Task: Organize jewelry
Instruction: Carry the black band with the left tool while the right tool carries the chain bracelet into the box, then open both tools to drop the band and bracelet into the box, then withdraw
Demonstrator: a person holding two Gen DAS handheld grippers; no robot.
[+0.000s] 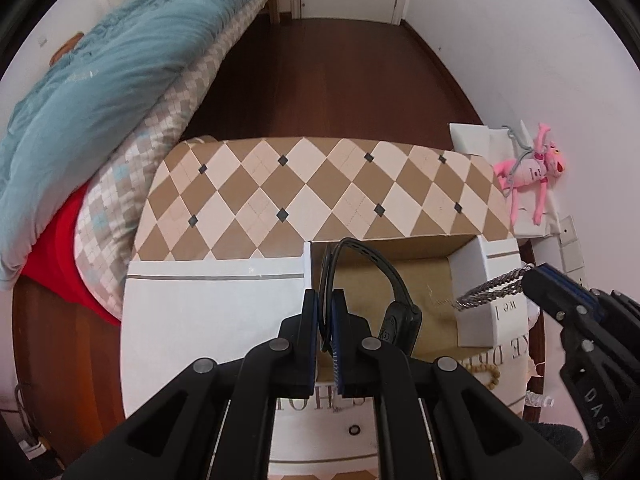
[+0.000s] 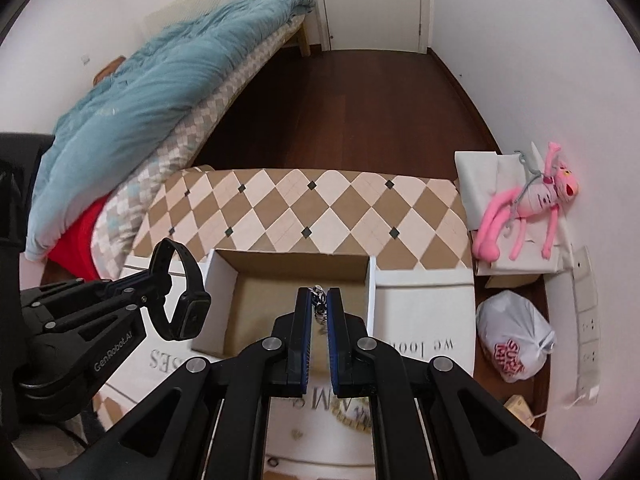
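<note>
Watch (image 1: 362, 280) strap is clamped in the left gripper (image 1: 325, 312); the right gripper (image 2: 319, 312) pinches a chain (image 1: 490, 289), both over the box (image 2: 296, 276).

Teal quilt (image 2: 152, 92); tan-and-cream diamond-patterned mat (image 1: 320, 192); pink plush toy (image 2: 528, 208); black wristband (image 2: 180, 300); dark brown floor (image 1: 340, 80).

In view: 1 black wristband (image 1: 394, 312), 1 silver chain (image 1: 490, 290), 1 open cardboard box (image 2: 296, 258), 1 pink plush toy (image 2: 528, 210).
</note>
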